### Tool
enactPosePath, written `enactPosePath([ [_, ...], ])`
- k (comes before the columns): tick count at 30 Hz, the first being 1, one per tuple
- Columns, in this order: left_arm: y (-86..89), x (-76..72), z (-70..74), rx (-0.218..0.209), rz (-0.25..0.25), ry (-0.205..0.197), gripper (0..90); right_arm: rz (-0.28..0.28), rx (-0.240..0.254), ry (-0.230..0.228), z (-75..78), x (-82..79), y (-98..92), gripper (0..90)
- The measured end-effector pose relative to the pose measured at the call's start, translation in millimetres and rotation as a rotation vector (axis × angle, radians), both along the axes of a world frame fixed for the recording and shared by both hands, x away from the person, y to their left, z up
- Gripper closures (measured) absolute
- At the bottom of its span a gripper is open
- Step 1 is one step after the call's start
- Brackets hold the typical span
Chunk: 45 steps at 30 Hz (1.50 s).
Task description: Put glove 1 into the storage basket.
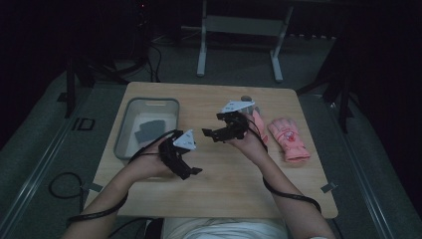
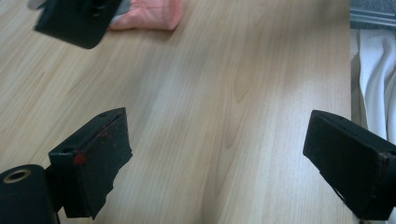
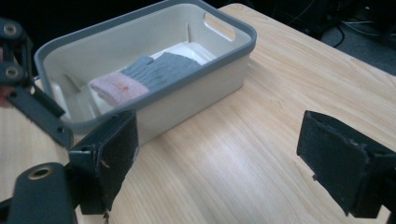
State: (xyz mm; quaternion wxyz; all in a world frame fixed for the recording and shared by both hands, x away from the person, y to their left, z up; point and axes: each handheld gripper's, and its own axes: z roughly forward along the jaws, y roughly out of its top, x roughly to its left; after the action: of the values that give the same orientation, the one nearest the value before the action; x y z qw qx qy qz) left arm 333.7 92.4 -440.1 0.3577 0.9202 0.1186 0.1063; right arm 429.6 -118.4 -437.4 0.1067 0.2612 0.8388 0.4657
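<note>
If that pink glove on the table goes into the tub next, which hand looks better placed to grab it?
Probably the right. The right claw is open and held beside the pink glove, while the left claw is farther off, nearer the tub.

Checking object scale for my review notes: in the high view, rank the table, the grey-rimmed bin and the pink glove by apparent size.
1. Table, by far the largest.
2. Bin.
3. Pink glove, smallest.
No close calls among these three.
</note>
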Motion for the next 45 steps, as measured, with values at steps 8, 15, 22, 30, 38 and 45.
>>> enactPosePath([
  [8, -18.9, -17.5, -19.7, 0.015, -0.005, -0.048, 7.1, -0.052, -0.023, -0.039, -10.2, 0.4, -35.8, 26.9],
  [15, -30.1, -27.3, -43.9, 0.041, -0.028, -0.030, 7.1, -0.127, -0.031, -0.010, -17.9, 13.8, -75.1, 52.3],
  [22, -34.8, -28.7, -70.5, 0.100, -0.037, 0.007, 7.1, -0.184, -0.086, -0.027, -26.3, 28.9, -100.6, 59.7],
  [30, -35.6, -27.5, -90.5, 0.050, -0.050, 0.040, 7.1, -0.240, -0.090, -0.030, -32.3, 49.5, -113.6, 64.1],
  [38, -31.2, -28.9, -102.0, 0.037, 0.000, 0.035, 7.2, -0.281, -0.109, 0.017, -55.4, 68.5, -118.7, 67.1],
  [45, -27.4, -30.8, -106.4, -0.005, 0.039, 0.049, 7.2, -0.279, -0.187, 0.056, -75.0, 90.4, -115.7, 57.4],
])
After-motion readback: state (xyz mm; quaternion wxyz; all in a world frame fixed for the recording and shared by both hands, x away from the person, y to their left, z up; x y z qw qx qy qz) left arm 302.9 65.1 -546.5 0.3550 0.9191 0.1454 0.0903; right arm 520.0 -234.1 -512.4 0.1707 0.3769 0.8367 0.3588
